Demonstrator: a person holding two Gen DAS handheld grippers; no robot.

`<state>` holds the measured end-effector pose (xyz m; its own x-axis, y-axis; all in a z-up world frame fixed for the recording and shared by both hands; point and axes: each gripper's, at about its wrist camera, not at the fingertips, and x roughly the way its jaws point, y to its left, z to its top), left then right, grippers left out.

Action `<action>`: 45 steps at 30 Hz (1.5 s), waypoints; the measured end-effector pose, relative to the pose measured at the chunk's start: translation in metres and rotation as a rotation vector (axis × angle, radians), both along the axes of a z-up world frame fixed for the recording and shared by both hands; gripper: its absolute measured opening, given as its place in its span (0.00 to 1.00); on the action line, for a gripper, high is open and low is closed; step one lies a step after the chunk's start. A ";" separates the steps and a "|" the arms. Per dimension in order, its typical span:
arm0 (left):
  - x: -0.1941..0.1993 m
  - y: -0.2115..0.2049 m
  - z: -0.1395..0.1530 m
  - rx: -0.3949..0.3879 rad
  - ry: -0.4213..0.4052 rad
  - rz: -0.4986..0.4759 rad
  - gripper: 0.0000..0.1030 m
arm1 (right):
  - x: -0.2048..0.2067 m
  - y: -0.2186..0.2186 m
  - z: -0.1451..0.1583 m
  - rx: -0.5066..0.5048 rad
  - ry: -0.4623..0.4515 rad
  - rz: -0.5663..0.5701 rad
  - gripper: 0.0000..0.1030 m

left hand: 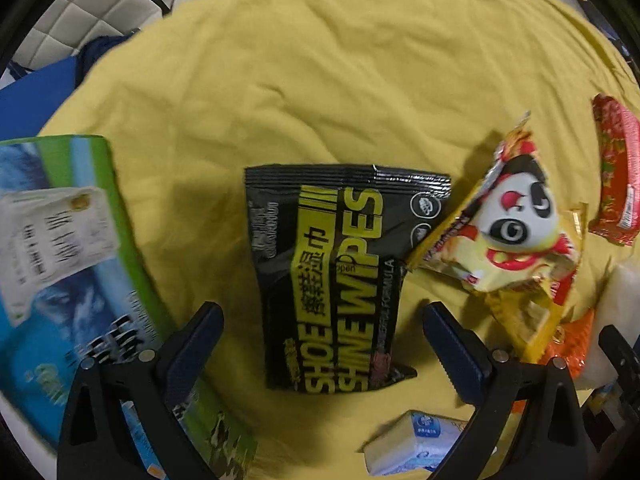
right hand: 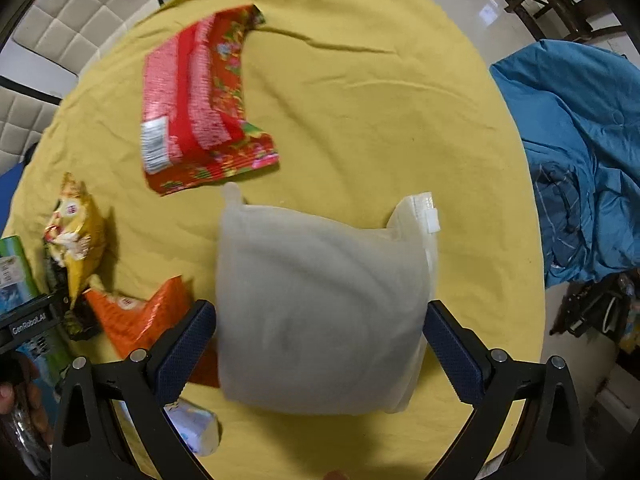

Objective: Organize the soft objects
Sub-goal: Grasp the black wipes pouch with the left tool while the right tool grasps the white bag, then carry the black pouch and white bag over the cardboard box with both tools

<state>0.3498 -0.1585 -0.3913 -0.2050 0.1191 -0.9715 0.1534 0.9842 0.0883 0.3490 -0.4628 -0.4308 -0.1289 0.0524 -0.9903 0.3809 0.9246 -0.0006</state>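
In the left wrist view a black and yellow shoe wipes pack lies on the yellow cloth, between the fingers of my open left gripper, which hovers over its near half. A yellow panda snack bag overlaps its right edge. In the right wrist view a white translucent pouch lies between the fingers of my open right gripper. A red floral tissue pack lies beyond it, with the panda bag and an orange packet at the left.
A green and blue box lies at the left. A small white tissue pack lies near the left gripper. The yellow cloth covers a round table. A blue quilt lies beyond the right edge; padded chairs stand behind.
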 end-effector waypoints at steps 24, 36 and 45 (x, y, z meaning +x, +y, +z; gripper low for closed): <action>0.006 0.010 -0.001 -0.061 -0.107 0.051 0.47 | -0.017 -0.016 0.001 -0.019 -0.016 0.013 0.78; -0.041 0.007 0.081 -0.107 -0.247 0.028 0.47 | -0.039 0.024 0.066 -0.008 -0.096 0.072 0.76; -0.090 0.026 0.156 -0.179 -0.350 0.026 0.47 | -0.047 0.051 0.126 0.018 -0.178 0.136 0.75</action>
